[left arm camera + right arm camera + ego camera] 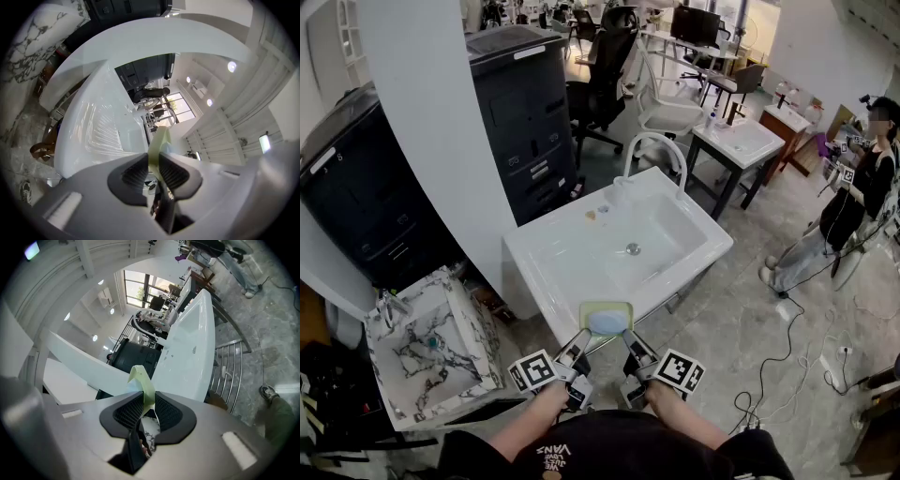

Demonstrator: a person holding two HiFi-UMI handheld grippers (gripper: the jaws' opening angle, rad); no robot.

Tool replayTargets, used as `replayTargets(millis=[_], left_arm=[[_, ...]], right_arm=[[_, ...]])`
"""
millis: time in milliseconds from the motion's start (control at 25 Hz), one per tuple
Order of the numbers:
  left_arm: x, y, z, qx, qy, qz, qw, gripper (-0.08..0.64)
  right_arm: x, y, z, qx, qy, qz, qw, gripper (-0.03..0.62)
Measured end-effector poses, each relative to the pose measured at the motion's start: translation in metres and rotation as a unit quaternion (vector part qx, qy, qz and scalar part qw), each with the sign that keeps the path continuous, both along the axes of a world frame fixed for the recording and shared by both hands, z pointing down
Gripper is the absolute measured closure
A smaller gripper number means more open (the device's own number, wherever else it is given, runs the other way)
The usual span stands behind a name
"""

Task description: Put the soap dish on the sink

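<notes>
A pale green soap dish (606, 313) with a light blue soap in it hangs just above the near edge of the white sink (553, 262). My left gripper (584, 338) is shut on the dish's near left rim, and the green rim (157, 150) runs up between its dark pads. My right gripper (627, 339) is shut on the near right rim, seen as a green strip (144, 387) between its pads. The white sink (93, 117) lies ahead in the left gripper view, and the same sink (192, 348) in the right gripper view.
A chrome faucet (654, 150) arches at the sink's far edge, with a drain (632, 248) in the basin. A marble-pattern sink (431, 352) stands at the left, dark cabinets (525, 112) behind. A person (853, 206) stands at the right; cables (787, 356) lie on the floor.
</notes>
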State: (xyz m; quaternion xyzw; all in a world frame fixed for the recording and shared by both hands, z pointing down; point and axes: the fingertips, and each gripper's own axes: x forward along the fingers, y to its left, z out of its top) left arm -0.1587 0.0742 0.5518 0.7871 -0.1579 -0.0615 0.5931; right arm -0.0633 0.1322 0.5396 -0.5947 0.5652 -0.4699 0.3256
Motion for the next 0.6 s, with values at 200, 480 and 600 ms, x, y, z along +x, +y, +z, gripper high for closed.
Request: replayTargets(millis=[200, 480, 600], left_arm=[[-0.0043, -0.0001, 0.0010, -0.003, 0.005, -0.002, 1.0000, 0.439], [-0.0054, -0.0032, 0.0017, -0.001, 0.008, 0.000, 1.0000, 0.439], [-0.0018, -0.0055, 0.0012, -0.001, 0.007, 0.001, 1.0000, 0.439]], right_arm=[[-0.0040, -0.0006, -0.0003, -0.001, 0.004, 0.000, 1.000, 0.515], [-0.0058, -0.0022, -0.0003, 0.006, -0.004, 0.004, 1.000, 0.515], [-0.0018, -0.0046, -0.0003, 0.007, -0.006, 0.007, 1.000, 0.515]])
